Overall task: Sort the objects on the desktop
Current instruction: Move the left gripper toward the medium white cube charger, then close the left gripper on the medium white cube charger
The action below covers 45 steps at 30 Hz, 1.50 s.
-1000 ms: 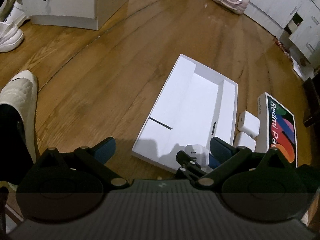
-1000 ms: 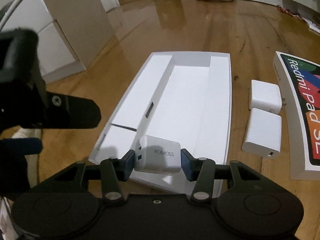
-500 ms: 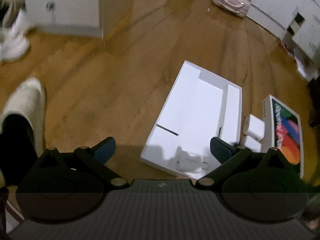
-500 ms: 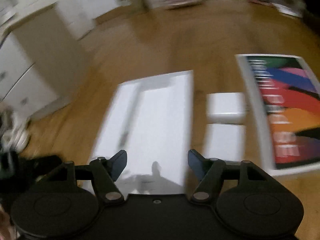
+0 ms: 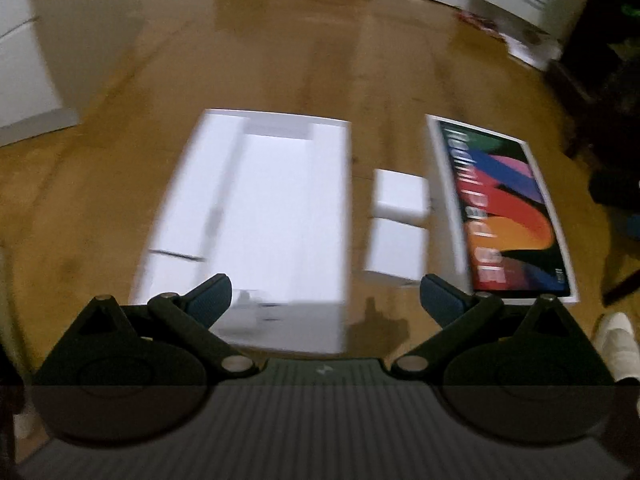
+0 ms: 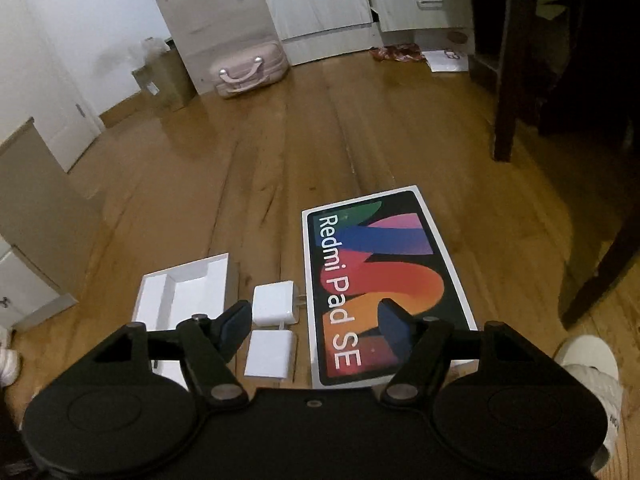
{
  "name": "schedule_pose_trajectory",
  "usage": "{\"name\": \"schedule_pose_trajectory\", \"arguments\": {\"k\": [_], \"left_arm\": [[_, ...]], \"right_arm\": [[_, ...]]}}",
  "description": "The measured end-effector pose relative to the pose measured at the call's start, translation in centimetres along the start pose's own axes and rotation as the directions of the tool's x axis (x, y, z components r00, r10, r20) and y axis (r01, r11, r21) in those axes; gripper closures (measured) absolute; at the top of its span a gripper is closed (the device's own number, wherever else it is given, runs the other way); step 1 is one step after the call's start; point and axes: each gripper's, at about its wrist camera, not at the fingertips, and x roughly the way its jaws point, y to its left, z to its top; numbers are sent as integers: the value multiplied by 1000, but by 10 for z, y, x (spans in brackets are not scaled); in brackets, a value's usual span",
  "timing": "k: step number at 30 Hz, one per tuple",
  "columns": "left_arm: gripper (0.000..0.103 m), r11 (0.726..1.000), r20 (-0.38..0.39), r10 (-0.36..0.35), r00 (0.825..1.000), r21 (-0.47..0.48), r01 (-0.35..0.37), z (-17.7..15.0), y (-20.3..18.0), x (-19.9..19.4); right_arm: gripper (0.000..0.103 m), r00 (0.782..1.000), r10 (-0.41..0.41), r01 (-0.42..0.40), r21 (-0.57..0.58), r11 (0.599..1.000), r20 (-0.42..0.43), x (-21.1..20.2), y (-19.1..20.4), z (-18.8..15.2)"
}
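An open white box tray (image 5: 276, 208) lies on the wooden floor, also in the right wrist view (image 6: 188, 292). A small white charger (image 5: 248, 300) rests in its near corner, blurred. Two white chargers (image 5: 400, 196) (image 5: 396, 252) lie between the tray and the Redmi Pad SE lid (image 5: 504, 208). In the right wrist view they show as the far charger (image 6: 274, 304), the near charger (image 6: 270, 354) and the lid (image 6: 380, 276). My left gripper (image 5: 324, 300) is open and empty above the tray's near edge. My right gripper (image 6: 314, 330) is open and empty above the near charger and lid.
A pink case (image 6: 250, 68) lies by white cabinets (image 6: 320, 0) at the back. A dark furniture leg (image 6: 504, 120) stands at the right. A white slipper (image 6: 588, 364) is at the near right. A cabinet (image 6: 44, 200) stands at the left.
My right gripper let go of the small charger into the tray, opened, then rose and swung right over the lid. My left gripper swung right, now facing the tray and chargers.
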Motion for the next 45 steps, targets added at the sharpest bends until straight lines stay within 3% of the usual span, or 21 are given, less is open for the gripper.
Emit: {"name": "schedule_pose_trajectory", "arguments": {"k": [3, 8, 11, 15, 19, 22, 27, 31, 33, 35, 36, 45], "left_arm": [[1, 994, 6, 15, 1000, 109, -15, 4, -30, 17], [3, 991, 13, -18, 1000, 133, 16, 18, -45, 39], [4, 988, 6, 0, 1000, 153, -1, 25, -50, 50], [23, 977, -34, 9, 999, 211, -2, 30, -55, 63], [24, 989, -78, -33, 996, 143, 44, 26, -45, 80], [24, 983, -76, -36, 996, 178, 49, 18, -51, 90], [24, 981, -77, -14, 997, 190, 29, 10, -64, 101], [24, 980, -79, 14, 997, 197, 2, 15, -65, 108], [28, 984, -97, 2, 995, 176, 15, 17, -58, 110], [47, 990, -120, -21, 993, 138, 37, 18, -49, 110], [50, 992, -132, -38, 991, 114, 53, 18, -45, 110], [51, 994, -121, -60, 991, 88, 71, 4, -38, 100]], "right_arm": [[28, 1000, 11, -10, 33, 999, -20, 8, -15, -5], [28, 998, 54, -48, 145, 988, -37, 43, -46, -11], [28, 995, 95, -87, 208, 974, -31, 61, -54, -14], [28, 994, 109, -98, 262, 960, -29, 77, -55, -16], [28, 997, 69, -54, 273, 960, -46, 85, -53, -18], [28, 998, 35, -18, 283, 959, -56, 88, -52, -23], [28, 997, 41, -21, 270, 963, -66, 96, -54, -25], [28, 997, -38, 58, 310, 949, -71, 96, -72, -27], [28, 998, -32, 51, 356, 933, -59, 95, -77, -29], [28, 999, -15, 33, 391, 920, -48, 95, -76, -30], [28, 999, -8, 26, 394, 919, -47, 95, -74, -31], [28, 996, -44, 69, 384, 921, -74, 96, -63, -38]]}}
